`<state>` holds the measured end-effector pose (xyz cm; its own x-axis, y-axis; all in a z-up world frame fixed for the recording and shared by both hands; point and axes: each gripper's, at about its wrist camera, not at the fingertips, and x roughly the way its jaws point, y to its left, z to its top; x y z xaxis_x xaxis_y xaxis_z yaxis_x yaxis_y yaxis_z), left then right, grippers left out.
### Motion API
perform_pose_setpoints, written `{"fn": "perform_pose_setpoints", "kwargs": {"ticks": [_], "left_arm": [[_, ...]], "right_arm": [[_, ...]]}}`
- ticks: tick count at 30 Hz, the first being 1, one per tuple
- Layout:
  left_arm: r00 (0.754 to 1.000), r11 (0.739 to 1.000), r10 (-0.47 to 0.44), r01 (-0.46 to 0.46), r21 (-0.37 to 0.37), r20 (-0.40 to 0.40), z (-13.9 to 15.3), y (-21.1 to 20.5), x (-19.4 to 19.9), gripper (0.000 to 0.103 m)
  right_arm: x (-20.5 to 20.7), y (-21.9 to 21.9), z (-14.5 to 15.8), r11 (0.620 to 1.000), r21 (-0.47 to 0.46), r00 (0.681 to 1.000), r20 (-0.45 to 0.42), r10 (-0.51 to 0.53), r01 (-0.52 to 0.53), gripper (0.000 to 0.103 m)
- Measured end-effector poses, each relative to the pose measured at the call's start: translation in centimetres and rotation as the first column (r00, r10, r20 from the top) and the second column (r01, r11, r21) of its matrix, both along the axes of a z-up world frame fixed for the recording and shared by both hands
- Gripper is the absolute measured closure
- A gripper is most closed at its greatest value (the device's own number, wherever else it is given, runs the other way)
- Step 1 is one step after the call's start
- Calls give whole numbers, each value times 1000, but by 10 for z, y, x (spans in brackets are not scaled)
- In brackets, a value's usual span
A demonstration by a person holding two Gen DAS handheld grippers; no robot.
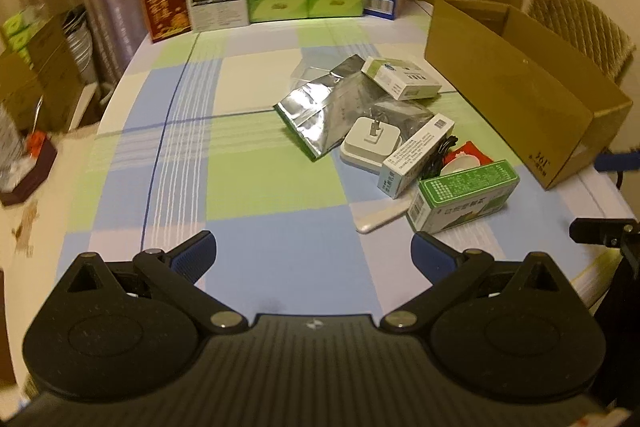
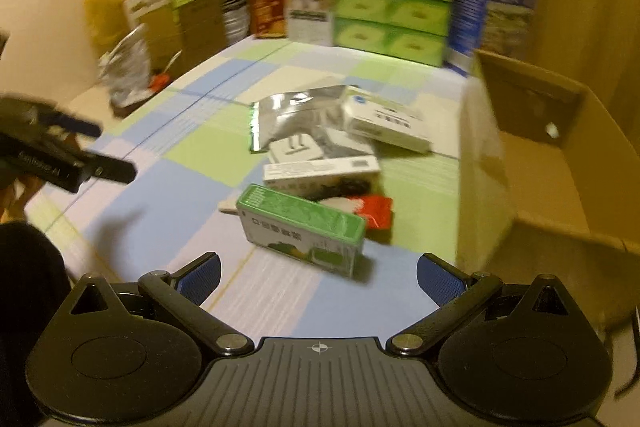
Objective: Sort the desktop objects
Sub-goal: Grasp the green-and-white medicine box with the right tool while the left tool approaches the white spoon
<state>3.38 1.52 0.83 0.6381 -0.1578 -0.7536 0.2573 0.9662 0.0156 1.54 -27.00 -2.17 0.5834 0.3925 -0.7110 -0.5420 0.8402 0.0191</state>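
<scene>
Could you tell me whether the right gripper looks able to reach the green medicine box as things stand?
Probably yes: the right gripper has its jaws open, and the green medicine box lies just ahead with nothing between them.

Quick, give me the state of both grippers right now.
Left hand-held gripper: open, holding nothing.
Right hand-held gripper: open, holding nothing.

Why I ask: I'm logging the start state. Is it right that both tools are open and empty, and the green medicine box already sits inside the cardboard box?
Not quite. Both tools, left tool and right tool, are open and empty, but the green medicine box lies on the tablecloth beside the cardboard box, as the right wrist view shows.
</scene>
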Motion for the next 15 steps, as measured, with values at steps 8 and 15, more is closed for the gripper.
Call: {"fn": "perform_pose_setpoints", "kwargs": {"ticks": [8,15], "left_arm": [[967,964,-254,254,82,-12,-12,-11,33,1],[896,890,-439,444,105,-65,-37,-28,57,9]], "right_arm": [[27,38,-26,933,-246,960,34,278,-262,2],[59,58,-57,839,-366,906,-28,423,-403,17]]}}
